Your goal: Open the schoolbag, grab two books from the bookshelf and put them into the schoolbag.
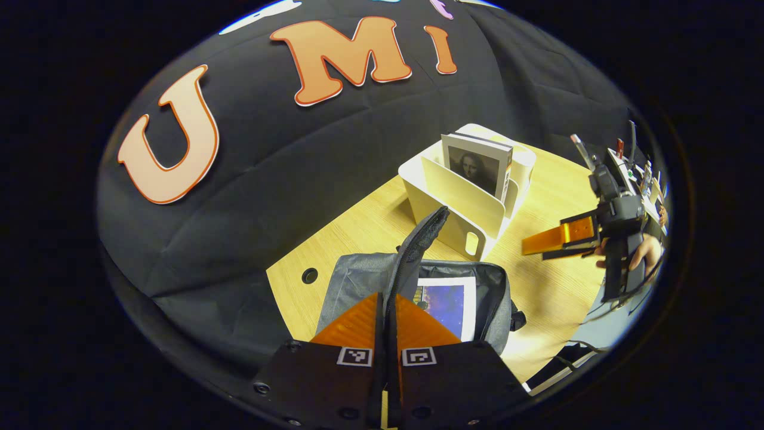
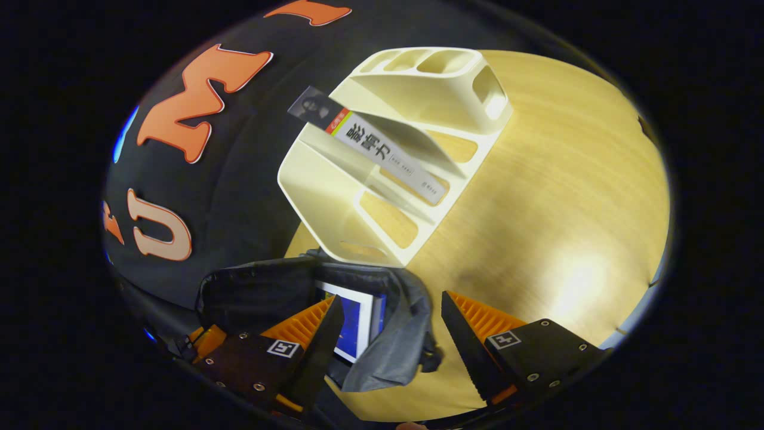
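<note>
Left gripper (image 1: 387, 310) has its fingers pressed together on the grey flap (image 1: 418, 242) of the bag (image 1: 358, 280), pinching it and holding it up so the bag's mouth gapes open. Bag sits on the wooden table (image 1: 555, 292), right in front of the cream shelf (image 1: 453, 206), pretty much touching its base. One book (image 1: 449, 303) with a blue cover and white border is already down inside the bag.

Right gripper (image 2: 388, 334) is spread wide, nothing between the fingers, hanging over the bag's edge, with the blue book (image 2: 357, 325) visible between them lower down. In the left gripper view you can also spot that right gripper (image 1: 540, 246) off to the side above the table, with a hand (image 1: 641, 254) wrapped around its grip.

Second book (image 2: 373, 146) stands in the shelf (image 2: 430, 89), leaning against a divider, spine up in the right gripper view. From the left gripper view its cover (image 1: 476, 167) has a portrait on it.
</note>
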The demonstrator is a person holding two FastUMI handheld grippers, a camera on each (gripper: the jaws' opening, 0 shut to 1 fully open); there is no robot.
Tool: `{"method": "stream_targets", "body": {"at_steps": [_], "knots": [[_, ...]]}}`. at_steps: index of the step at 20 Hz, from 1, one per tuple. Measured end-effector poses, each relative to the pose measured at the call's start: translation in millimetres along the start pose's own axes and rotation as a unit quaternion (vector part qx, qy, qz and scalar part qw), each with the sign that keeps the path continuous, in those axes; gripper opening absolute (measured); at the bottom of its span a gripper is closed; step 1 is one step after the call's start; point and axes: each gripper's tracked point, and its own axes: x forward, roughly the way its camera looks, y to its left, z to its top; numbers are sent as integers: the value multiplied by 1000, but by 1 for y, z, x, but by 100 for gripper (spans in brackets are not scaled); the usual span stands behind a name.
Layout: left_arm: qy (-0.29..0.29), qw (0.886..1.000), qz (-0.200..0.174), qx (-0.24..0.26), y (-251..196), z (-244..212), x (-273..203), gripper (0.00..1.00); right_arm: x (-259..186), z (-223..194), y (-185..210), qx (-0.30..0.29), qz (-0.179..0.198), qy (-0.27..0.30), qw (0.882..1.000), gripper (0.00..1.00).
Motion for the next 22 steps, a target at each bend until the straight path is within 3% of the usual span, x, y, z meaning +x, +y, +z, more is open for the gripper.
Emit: {"method": "stream_targets", "body": {"at_steps": [4,7,9,10,15,19,22], "knots": [[-2,1000,-3,13,-4,-1,-1,4,-45,36,-33,-90,-58,-4,994,98],[-5,1000,-5,14,-8,-1,-2,4,-77,66,-34,-184,-90,-3,979,98],[-7,1000,2,13,-8,-2,-4,0,-95,83,-19,-217,-90,10,972,99],[-5,1000,5,10,-8,-2,-4,4,-103,93,-10,-231,-88,13,969,98],[2,1000,16,-4,-13,-3,-6,4,-120,147,53,-283,-67,24,956,98],[3,999,30,-19,-11,-8,-6,4,-101,184,92,-358,-88,29,929,98],[8,999,32,-28,-11,-9,-7,4,-67,197,118,-371,-91,57,922,98]]}}
